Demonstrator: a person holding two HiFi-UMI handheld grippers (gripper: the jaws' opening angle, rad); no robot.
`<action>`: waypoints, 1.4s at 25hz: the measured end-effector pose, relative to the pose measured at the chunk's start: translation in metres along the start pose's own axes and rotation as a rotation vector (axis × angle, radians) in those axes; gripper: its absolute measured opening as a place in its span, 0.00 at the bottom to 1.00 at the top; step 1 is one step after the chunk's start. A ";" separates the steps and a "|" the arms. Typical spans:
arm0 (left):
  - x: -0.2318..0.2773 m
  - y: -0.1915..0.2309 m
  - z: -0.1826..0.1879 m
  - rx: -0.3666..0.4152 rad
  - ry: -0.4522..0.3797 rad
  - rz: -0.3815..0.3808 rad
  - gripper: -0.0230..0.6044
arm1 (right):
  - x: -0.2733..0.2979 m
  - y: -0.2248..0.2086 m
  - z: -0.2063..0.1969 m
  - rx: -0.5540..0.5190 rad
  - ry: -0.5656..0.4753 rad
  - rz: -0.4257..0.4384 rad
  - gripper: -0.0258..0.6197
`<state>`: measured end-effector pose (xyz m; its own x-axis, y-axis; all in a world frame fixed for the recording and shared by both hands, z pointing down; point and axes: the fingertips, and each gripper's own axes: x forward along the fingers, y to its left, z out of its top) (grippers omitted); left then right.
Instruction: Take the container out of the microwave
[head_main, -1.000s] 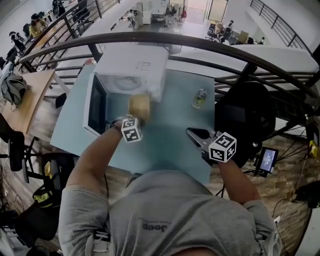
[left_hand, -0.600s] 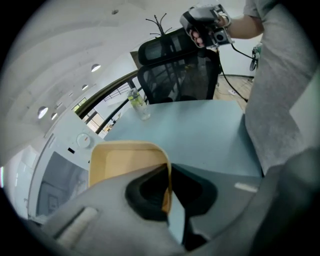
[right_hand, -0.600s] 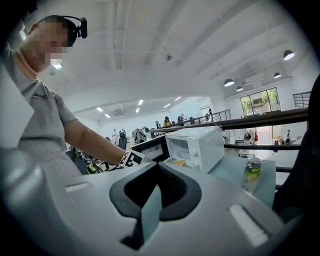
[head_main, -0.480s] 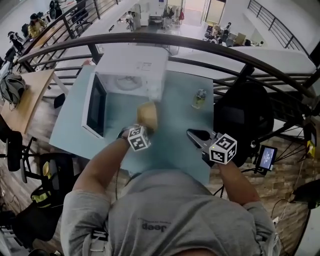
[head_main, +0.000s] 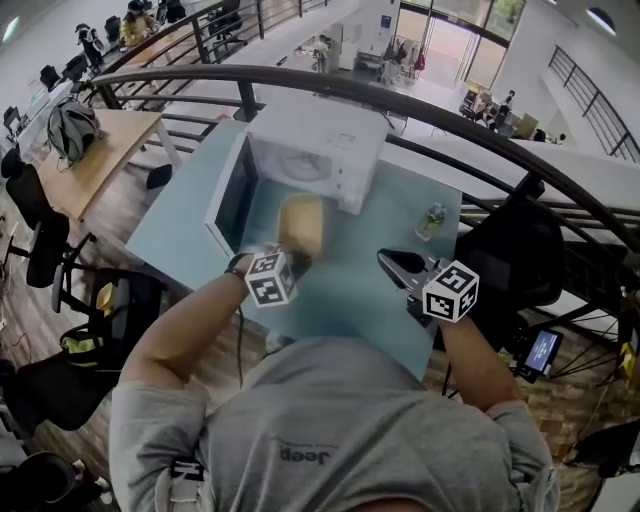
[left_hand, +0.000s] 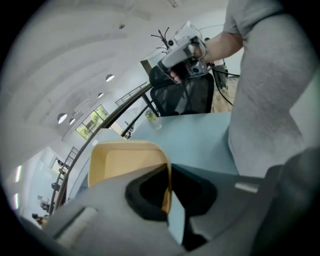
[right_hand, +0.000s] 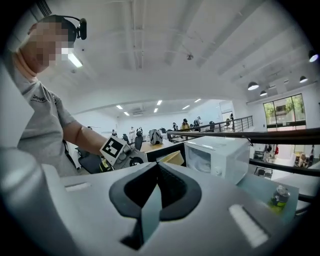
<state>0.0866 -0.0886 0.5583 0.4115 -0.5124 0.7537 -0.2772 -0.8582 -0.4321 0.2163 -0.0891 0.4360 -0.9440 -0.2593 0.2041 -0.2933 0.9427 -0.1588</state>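
The tan rectangular plastic container (head_main: 302, 222) is pinched by its rim in the left claw (left_hand: 168, 187). It is held outside the white microwave oven (head_main: 318, 148), just in front of the open cavity, over the light blue bench (head_main: 350, 290). The white-framed microwave door (head_main: 230, 195) is swung open to the left. The right claw (right_hand: 157, 172) is pressed together with nothing in it, well apart from the container. A small clear bottle (head_main: 431, 221) is seen on the bench, right of the oven.
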 end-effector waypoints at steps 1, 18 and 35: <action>-0.012 0.004 0.002 -0.003 -0.002 0.014 0.08 | 0.004 0.002 0.004 -0.009 -0.002 0.015 0.05; -0.190 0.107 -0.013 0.002 0.033 0.166 0.08 | 0.087 0.018 0.110 -0.101 -0.070 0.095 0.05; -0.281 0.238 -0.167 0.075 0.033 0.160 0.08 | 0.270 0.020 0.207 -0.106 -0.122 -0.013 0.05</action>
<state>-0.2403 -0.1437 0.3262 0.3384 -0.6423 0.6878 -0.2707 -0.7664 -0.5825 -0.0762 -0.1833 0.2879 -0.9536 -0.2887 0.0850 -0.2937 0.9545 -0.0526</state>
